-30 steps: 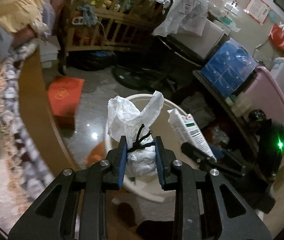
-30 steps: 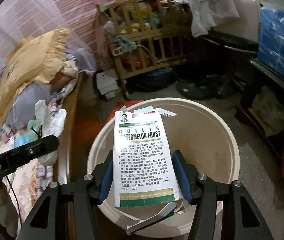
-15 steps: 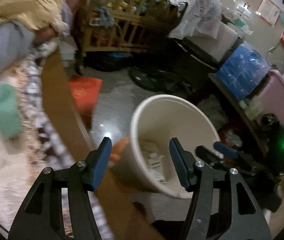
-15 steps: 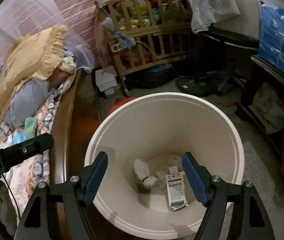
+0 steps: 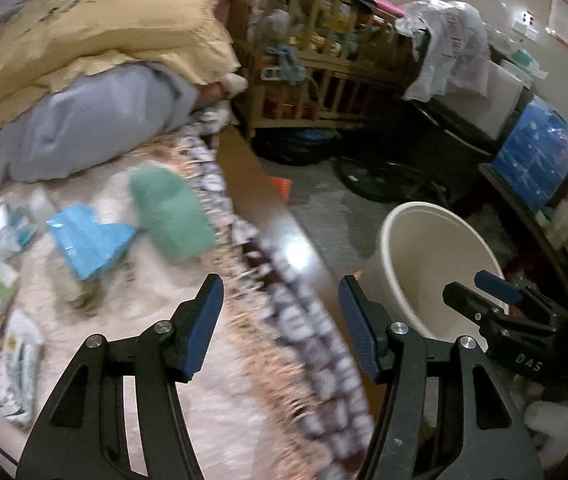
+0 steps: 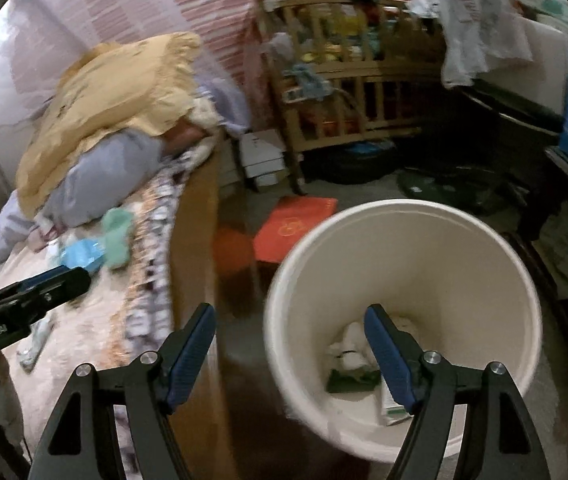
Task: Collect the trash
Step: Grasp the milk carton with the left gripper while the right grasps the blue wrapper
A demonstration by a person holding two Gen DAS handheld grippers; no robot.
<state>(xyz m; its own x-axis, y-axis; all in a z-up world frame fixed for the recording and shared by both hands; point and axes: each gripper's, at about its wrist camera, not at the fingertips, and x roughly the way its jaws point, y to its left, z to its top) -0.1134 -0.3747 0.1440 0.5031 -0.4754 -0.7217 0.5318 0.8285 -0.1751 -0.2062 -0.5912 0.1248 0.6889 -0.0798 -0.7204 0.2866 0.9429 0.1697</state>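
Cream bucket stands on the floor beside the bed's wooden edge, trash in its bottom. Left gripper, jaws released and empty, hangs over the bed's fringed edge; right gripper, likewise released, straddles the bucket's rim.

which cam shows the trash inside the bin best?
Right wrist. It looks down into the white bin, showing the tied white bag, green scrap and medicine box at the bottom. Left wrist shows only the bin's wall and rim; its contents are hidden.
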